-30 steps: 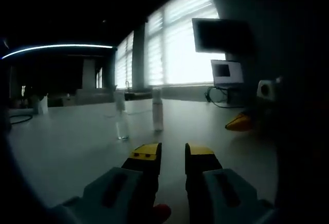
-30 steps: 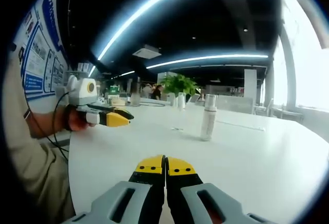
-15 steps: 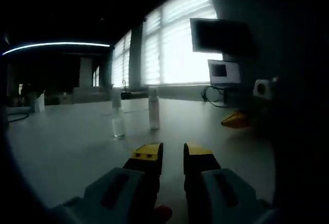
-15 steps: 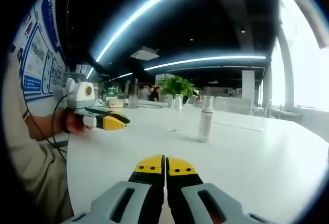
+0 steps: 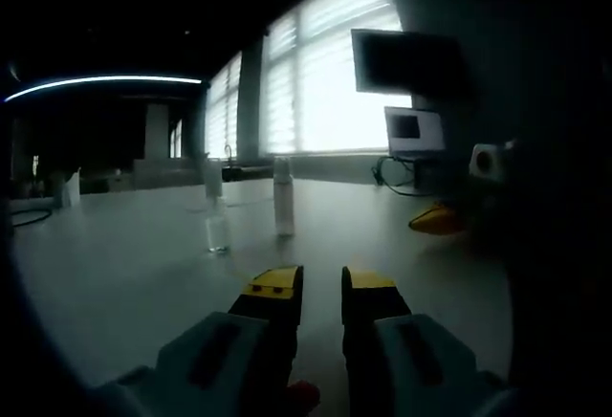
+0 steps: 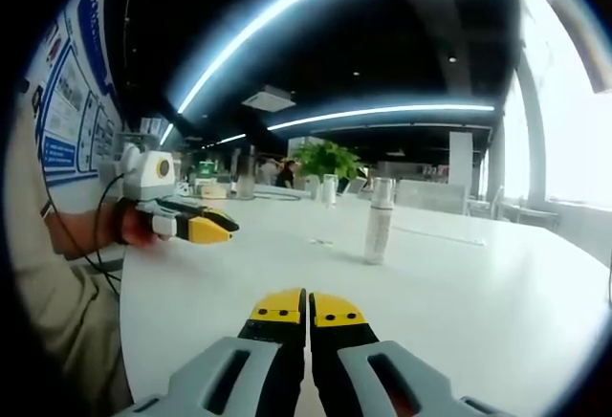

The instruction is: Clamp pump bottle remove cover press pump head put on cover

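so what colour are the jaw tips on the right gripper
Yellow, on grey bodies; the right gripper shows them best in the right gripper view, pressed together above the white table.

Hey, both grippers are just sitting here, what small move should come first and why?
Probably ease the left gripper forward toward the pump bottle. It stands upright and untouched on the table, well ahead of the slightly parted jaws; the right gripper is shut.

office | wide white table (image 6: 459, 283) | blinded windows (image 5: 325, 82) | wall monitor (image 5: 402, 61) | potted plant (image 6: 330, 159)
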The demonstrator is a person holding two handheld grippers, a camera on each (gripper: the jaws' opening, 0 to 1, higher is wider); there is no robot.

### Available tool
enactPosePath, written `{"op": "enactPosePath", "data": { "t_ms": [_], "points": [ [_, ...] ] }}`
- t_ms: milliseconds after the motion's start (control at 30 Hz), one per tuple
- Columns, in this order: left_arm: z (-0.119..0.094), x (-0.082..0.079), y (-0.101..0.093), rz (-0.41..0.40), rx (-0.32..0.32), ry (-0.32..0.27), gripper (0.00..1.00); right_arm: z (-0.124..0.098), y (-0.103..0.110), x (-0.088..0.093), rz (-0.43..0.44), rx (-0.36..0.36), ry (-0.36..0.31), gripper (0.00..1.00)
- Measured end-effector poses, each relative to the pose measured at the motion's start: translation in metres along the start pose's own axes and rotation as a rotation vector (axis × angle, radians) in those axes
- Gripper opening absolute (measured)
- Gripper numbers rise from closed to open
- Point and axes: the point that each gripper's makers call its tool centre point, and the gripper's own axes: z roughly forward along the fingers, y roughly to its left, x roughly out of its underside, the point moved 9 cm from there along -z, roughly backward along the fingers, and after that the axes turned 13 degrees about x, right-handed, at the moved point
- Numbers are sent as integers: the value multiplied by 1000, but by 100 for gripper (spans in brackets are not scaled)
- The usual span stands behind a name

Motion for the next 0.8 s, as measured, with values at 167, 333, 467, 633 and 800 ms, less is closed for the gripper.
{"op": "enactPosePath", "data": {
  "t_ms": [167, 333, 467, 633, 800],
  "points": [
    [0, 0, 0, 1, -1, -1, 8, -1, 1, -1, 1, 4, -7, 0],
    [0, 0, 0, 3, -2, -2, 8, -1, 0, -1, 3, 4, -9, 0],
    [0, 0, 0, 1, -2, -4, 8, -3, 3, -4, 27, -4, -7, 0],
    [0, 0, 0, 0, -2, -3, 8, -3, -2, -6, 34, 22, -27, 0],
    [-1, 0, 1, 1, 0, -6, 8, -3, -4, -11, 20, 35, -45, 0]
  ]
}}
